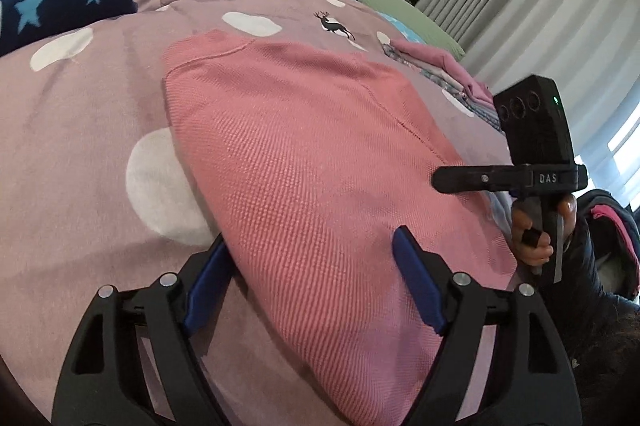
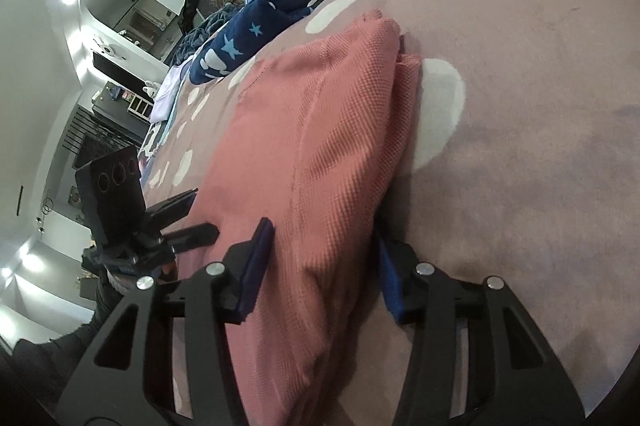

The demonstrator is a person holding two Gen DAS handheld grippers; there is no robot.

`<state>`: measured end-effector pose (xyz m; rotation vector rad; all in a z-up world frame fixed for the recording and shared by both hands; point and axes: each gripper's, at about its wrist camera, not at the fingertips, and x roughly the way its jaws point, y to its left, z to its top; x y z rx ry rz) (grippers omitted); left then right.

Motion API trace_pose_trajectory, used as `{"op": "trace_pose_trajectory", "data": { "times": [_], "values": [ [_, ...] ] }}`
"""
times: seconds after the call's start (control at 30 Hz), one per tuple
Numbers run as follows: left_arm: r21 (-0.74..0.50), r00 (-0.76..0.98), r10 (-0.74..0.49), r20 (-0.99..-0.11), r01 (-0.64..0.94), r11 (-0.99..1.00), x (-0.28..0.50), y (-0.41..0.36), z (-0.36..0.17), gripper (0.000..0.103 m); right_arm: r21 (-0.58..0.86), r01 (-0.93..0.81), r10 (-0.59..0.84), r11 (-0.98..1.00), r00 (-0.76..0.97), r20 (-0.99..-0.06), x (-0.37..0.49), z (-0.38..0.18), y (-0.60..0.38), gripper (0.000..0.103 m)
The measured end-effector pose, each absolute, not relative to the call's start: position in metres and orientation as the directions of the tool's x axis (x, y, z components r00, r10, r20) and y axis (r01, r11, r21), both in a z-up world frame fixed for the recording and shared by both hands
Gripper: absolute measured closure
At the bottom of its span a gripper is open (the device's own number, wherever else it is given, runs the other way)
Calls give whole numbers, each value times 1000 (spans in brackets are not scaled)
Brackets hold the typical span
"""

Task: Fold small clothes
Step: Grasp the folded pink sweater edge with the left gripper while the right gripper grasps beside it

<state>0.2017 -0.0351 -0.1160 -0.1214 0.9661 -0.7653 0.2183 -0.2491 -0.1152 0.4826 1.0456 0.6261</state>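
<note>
Knitwear fills the left wrist view: a pink waffle-knit garment [image 1: 304, 146] lies folded on the dotted bedspread [image 1: 80, 114], its near corner between the spread jaws of the left gripper [image 1: 308, 278], probably lined up for a pinch. At three o'clock stands the right gripper [image 1: 444, 182]. In the right wrist view that gripper [image 2: 324, 258] straddles the garment's thick folded edge at six o'clock; whether its pads press the cloth I cannot tell.
</note>
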Motion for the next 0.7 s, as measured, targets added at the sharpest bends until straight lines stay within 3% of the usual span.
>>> {"op": "trace_pose_trajectory", "data": {
  "times": [0.37,0.53,0.7],
  "values": [
    [-383,342,-625,-702,559,736,214,-53,-118,32,595,-265,649,758,392,-652,228,-113,-241,62],
    [-337,406,-608,-682,564,754,207,-55,-109,67,567,-254,613,784,463,-640,218,-103,-236,74],
    [-114,559,-526,-641,608,785,172,-75,-74,75,414,-290,501,863,600,-623,182,-58,-215,81]
  ]
}}
